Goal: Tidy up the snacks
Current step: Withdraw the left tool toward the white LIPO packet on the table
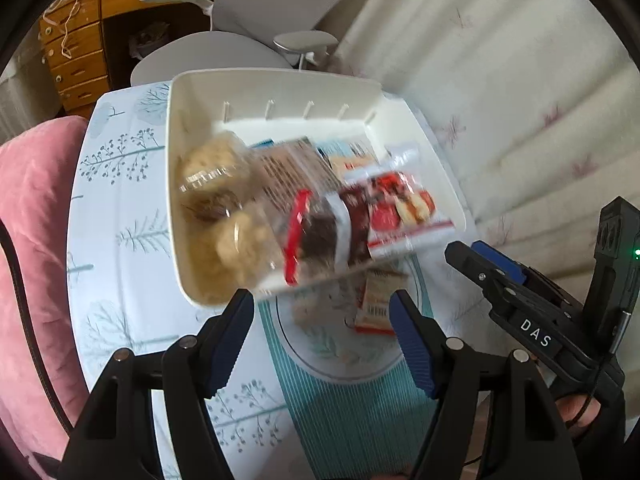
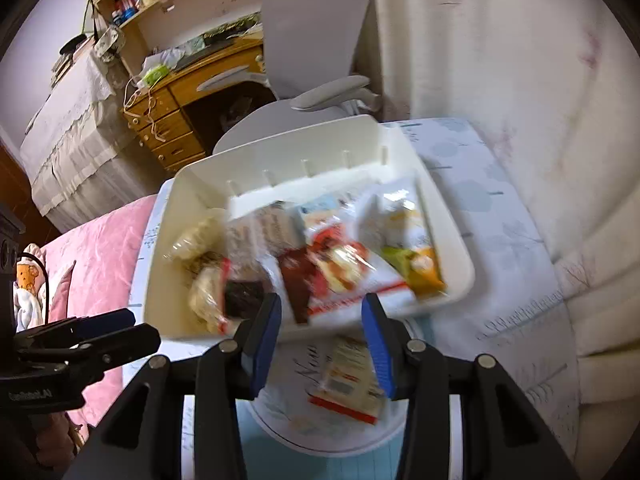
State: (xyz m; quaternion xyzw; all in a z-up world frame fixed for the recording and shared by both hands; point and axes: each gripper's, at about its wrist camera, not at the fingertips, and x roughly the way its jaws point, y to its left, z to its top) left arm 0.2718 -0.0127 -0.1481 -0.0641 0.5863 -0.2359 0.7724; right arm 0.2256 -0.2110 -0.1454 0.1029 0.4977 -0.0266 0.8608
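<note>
A white plastic bin [image 1: 276, 92] [image 2: 444, 240] stands on a table with a tree-print cloth [image 1: 120, 216]. It holds several snacks: clear-wrapped rice cakes [image 1: 216, 184], a dark brown packet [image 1: 320, 236], a red-and-white packet [image 1: 400, 208] [image 2: 344, 268] and a yellow-green one [image 2: 412, 260]. A loose white packet with a red edge [image 1: 376, 304] [image 2: 348, 380] lies on the cloth just in front of the bin. My left gripper [image 1: 324, 320] hovers open over the bin's near rim. My right gripper [image 2: 320, 320] is open above the loose packet, and its pads touch nothing. Both views are blurred.
A grey office chair [image 1: 256, 12] [image 2: 316, 40] stands behind the table, with a wooden desk with drawers [image 1: 76, 52] [image 2: 172, 120] beyond it. Pink bedding [image 1: 36, 216] [image 2: 100, 248] lies to the left. A pale patterned fabric [image 1: 500, 80] runs along the right.
</note>
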